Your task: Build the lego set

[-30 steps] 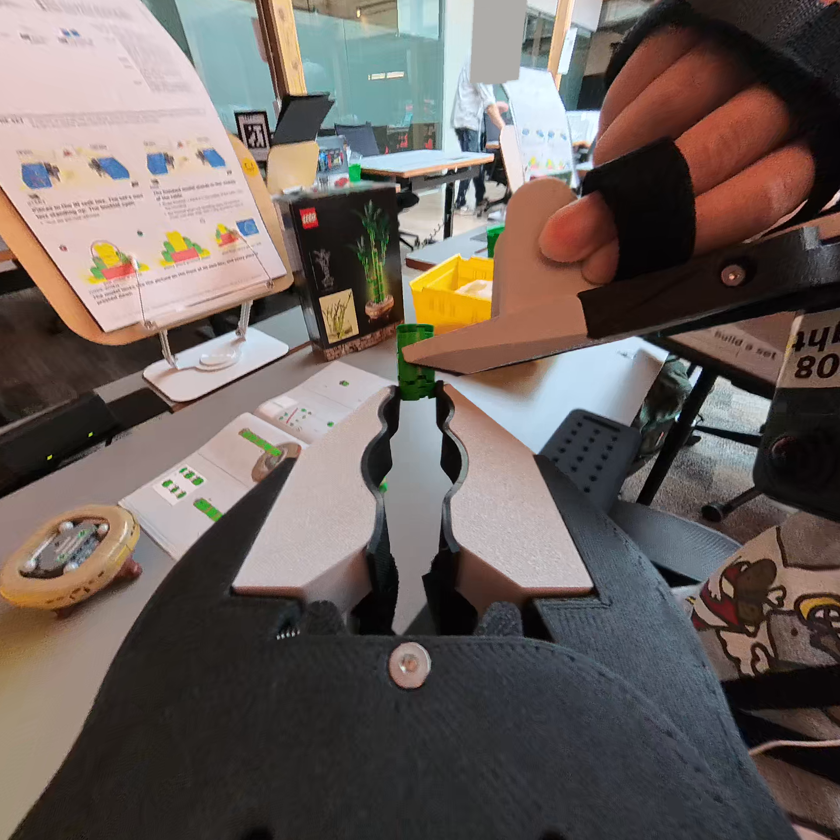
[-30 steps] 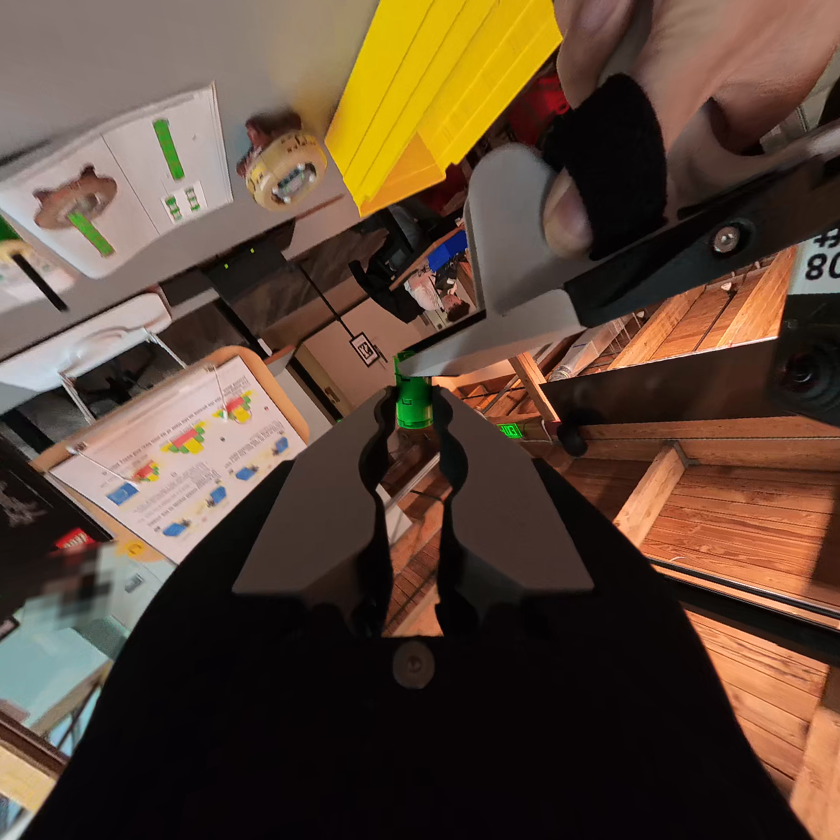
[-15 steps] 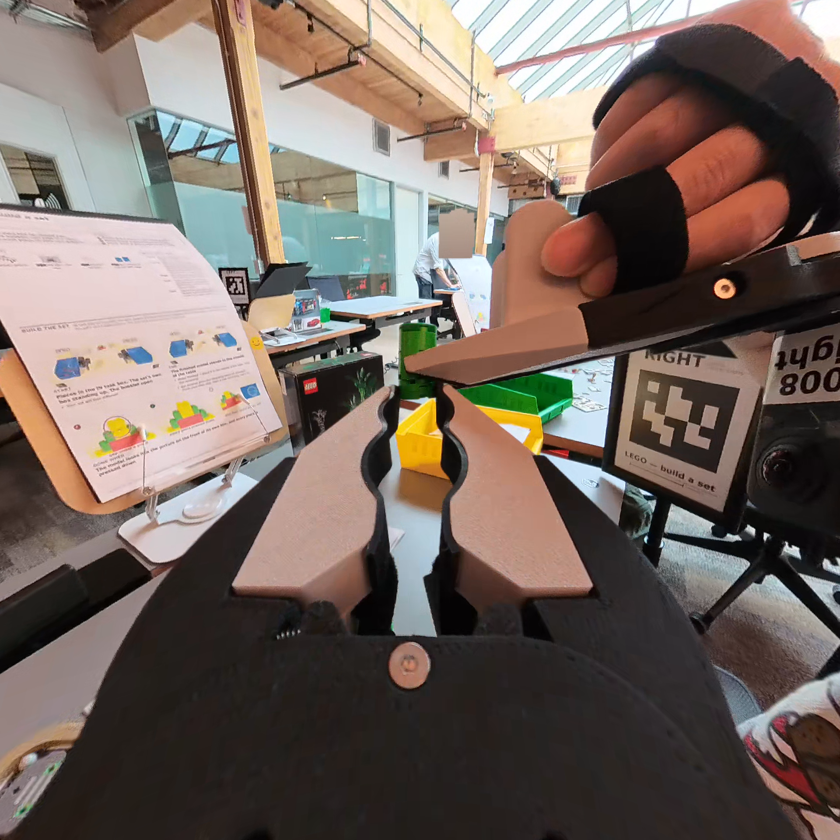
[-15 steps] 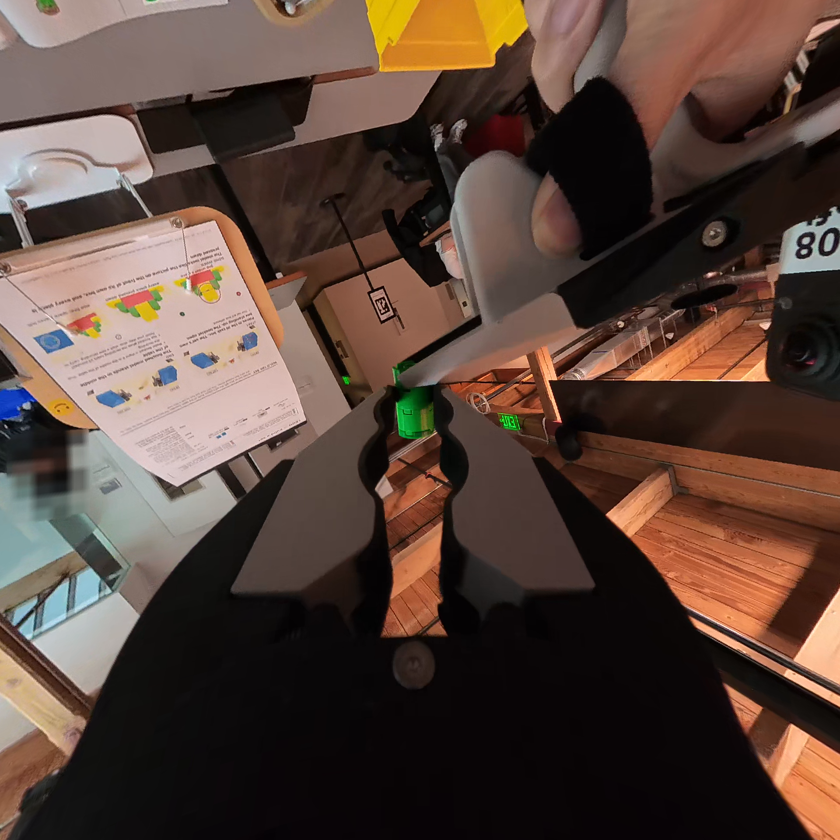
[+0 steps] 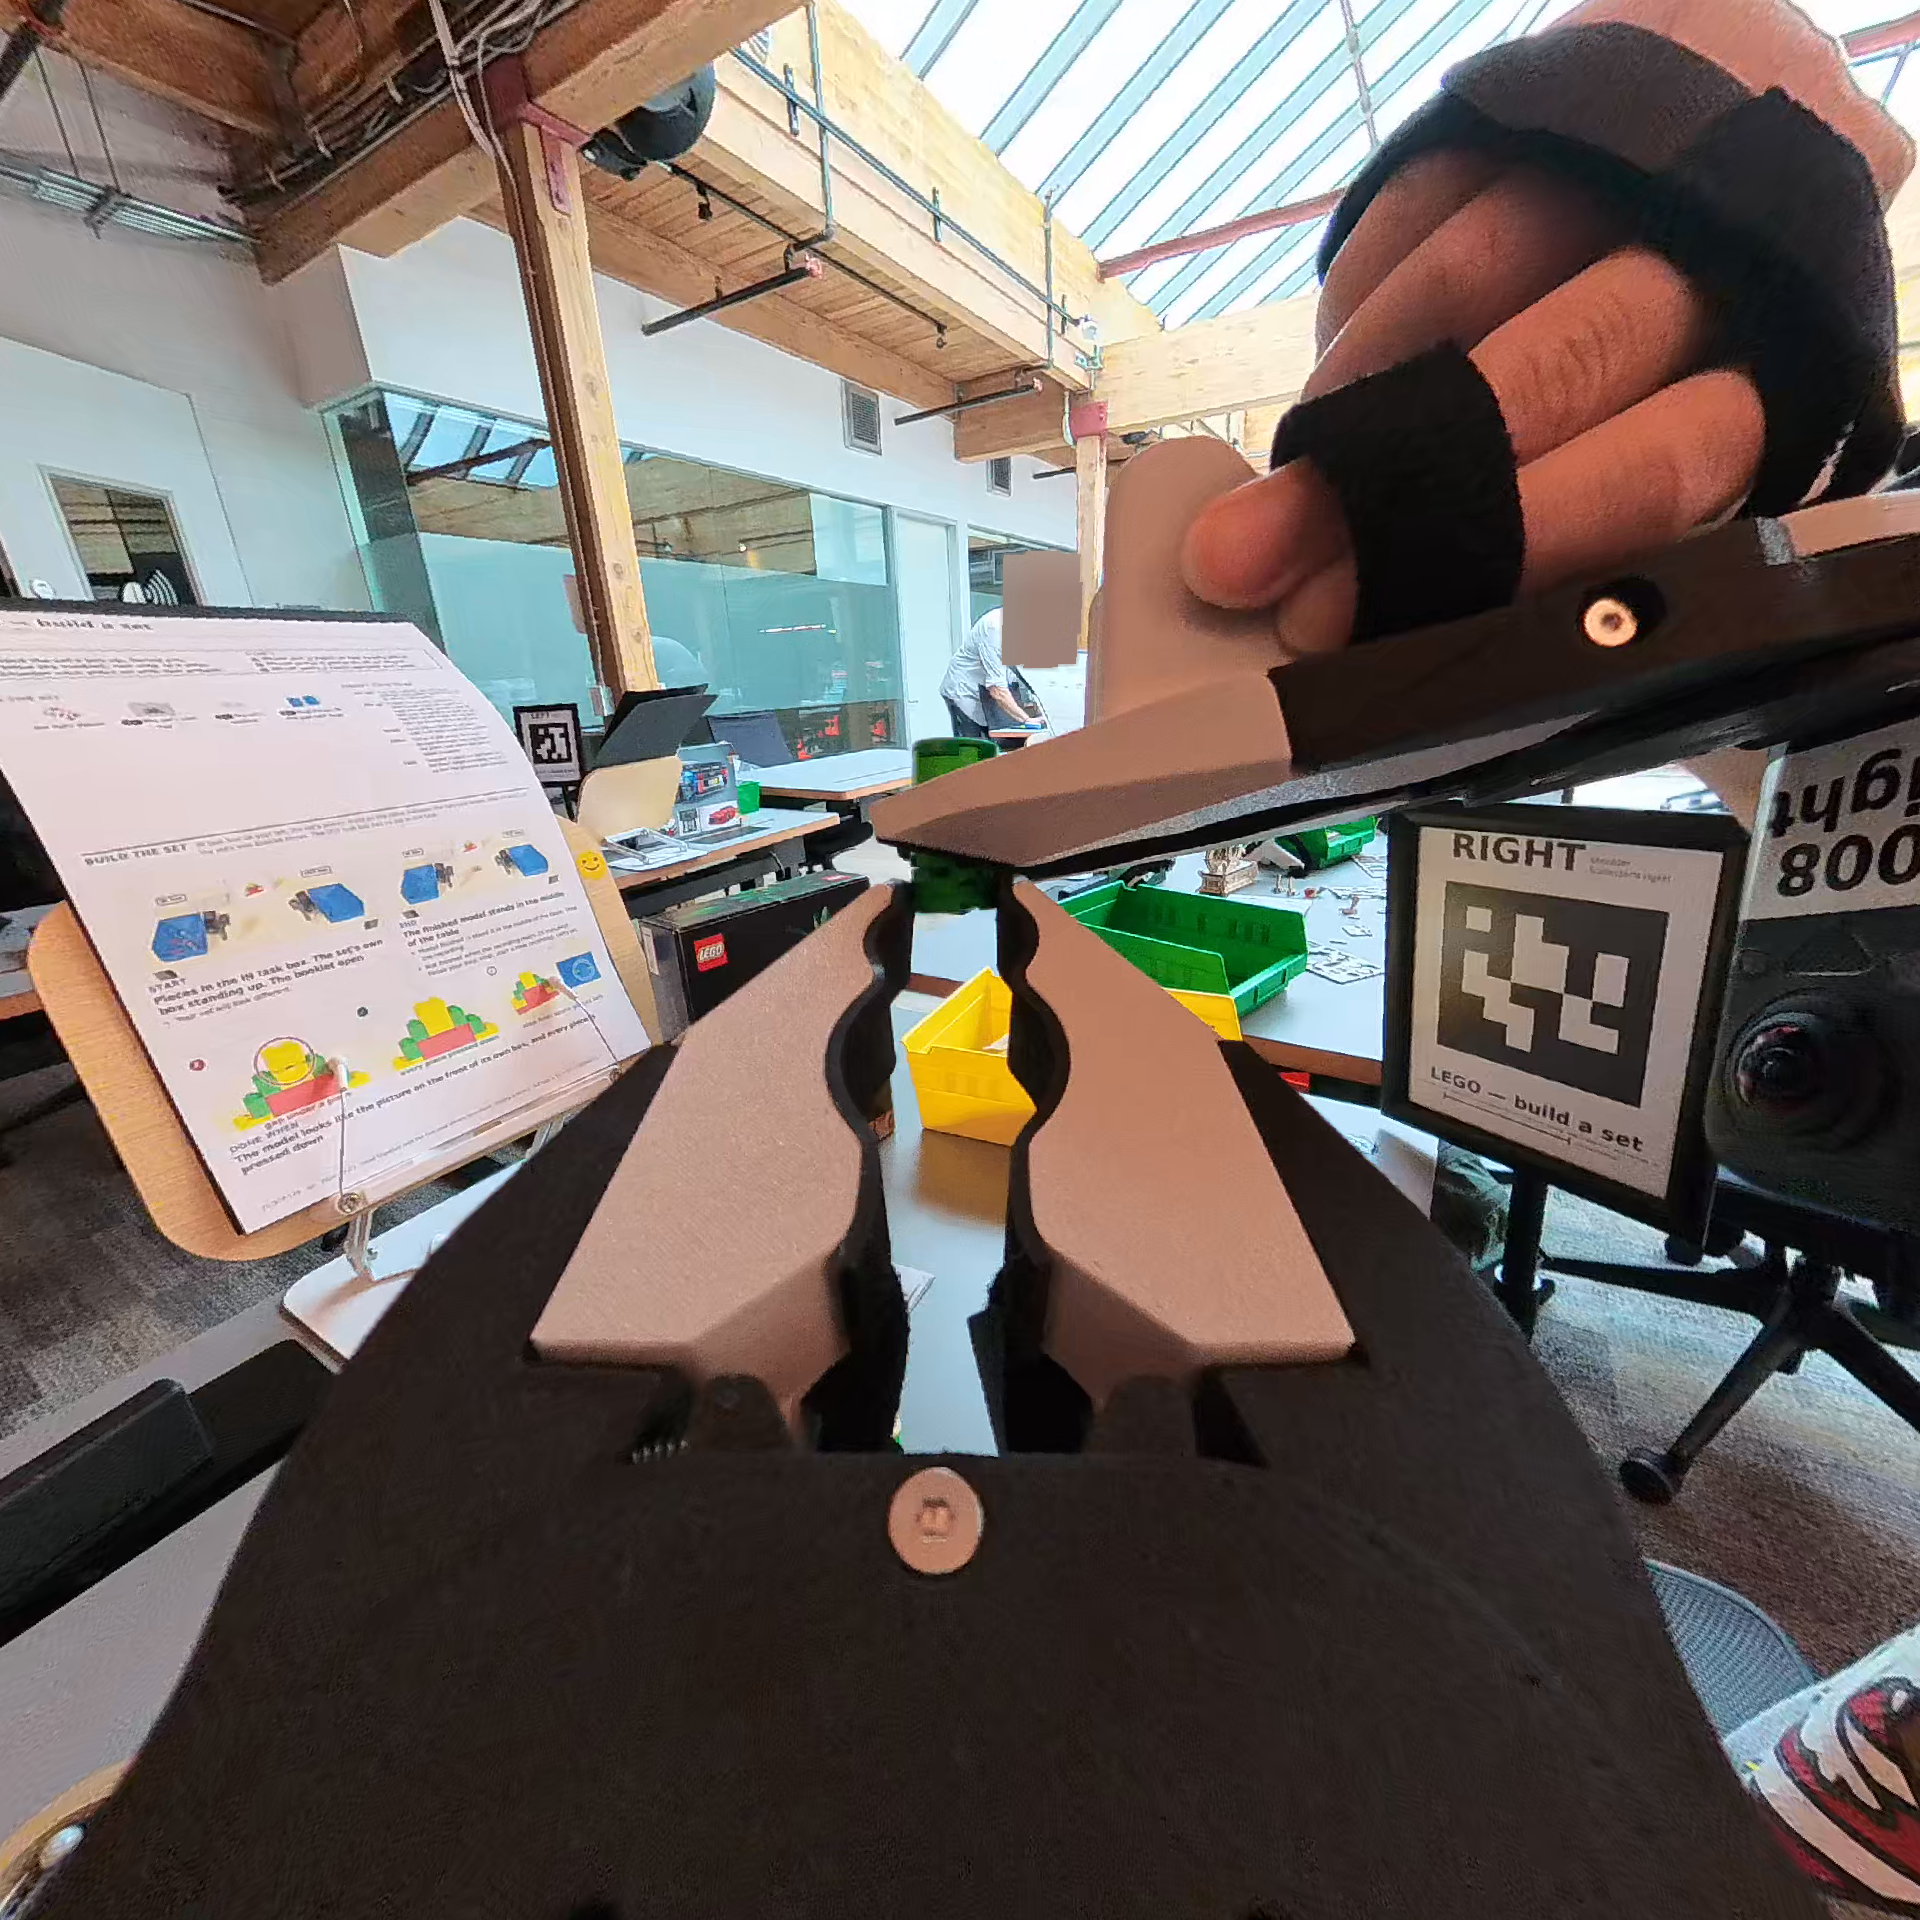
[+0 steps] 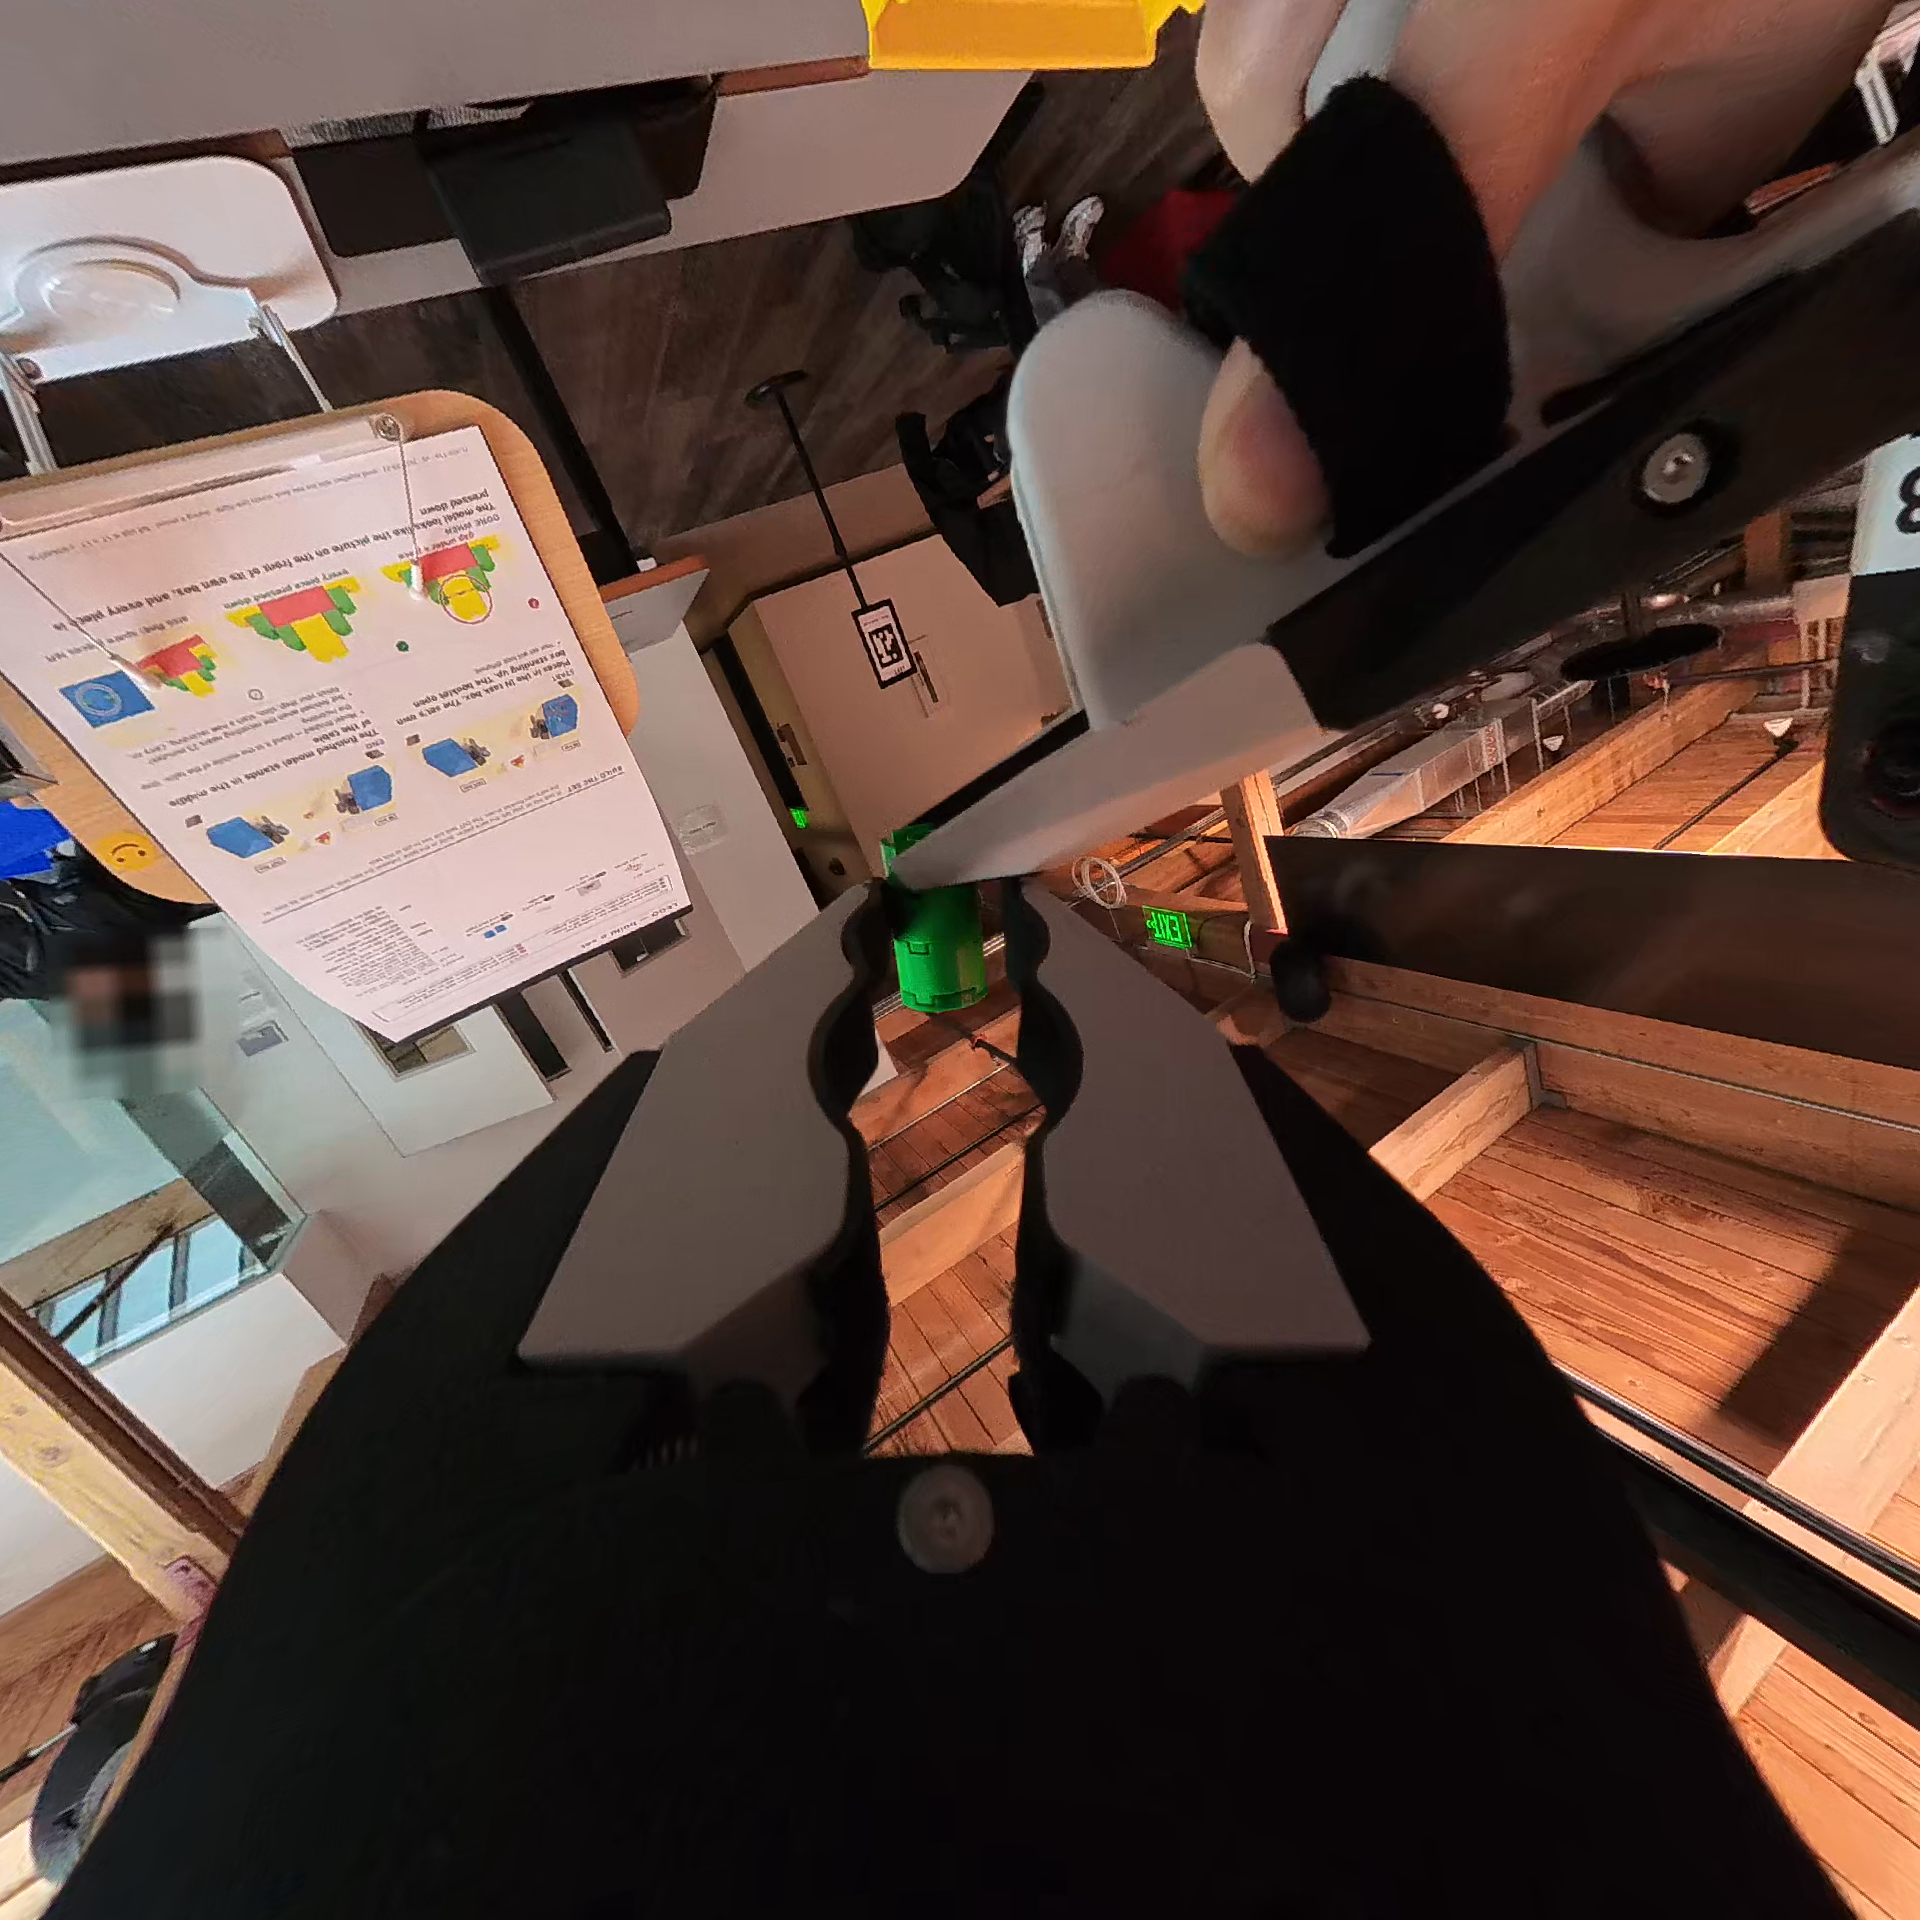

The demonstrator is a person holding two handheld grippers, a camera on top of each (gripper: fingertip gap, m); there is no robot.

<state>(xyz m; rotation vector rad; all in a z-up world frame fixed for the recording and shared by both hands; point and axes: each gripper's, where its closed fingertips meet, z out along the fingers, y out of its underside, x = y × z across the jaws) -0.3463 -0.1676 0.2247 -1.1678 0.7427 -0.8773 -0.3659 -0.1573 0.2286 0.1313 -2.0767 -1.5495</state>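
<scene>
At far left in the left wrist view an instruction sheet (image 5: pixel 281 894) leans on its stand; right of it sit a black box (image 5: pixel 748 940), a yellow bin (image 5: pixel 961 1070) and a green bin (image 5: pixel 1195 940) on the table (image 5: pixel 940 1195). In mid-air above them the left gripper (image 5: pixel 956 902) has its fingers nearly closed, pinching the lower end of a green stalk (image 5: pixel 951 894). The right gripper (image 6: pixel 940 896) — entering from the right, its hand (image 5: pixel 1579 343) on the trigger — also looks closed on the stalk, though its far finger is hidden. The step is probably seating two stalk segments: best to keep both grips square, push straight along the stalk's axis and avoid twisting — round pieces slip easily from flat fingers.
</scene>
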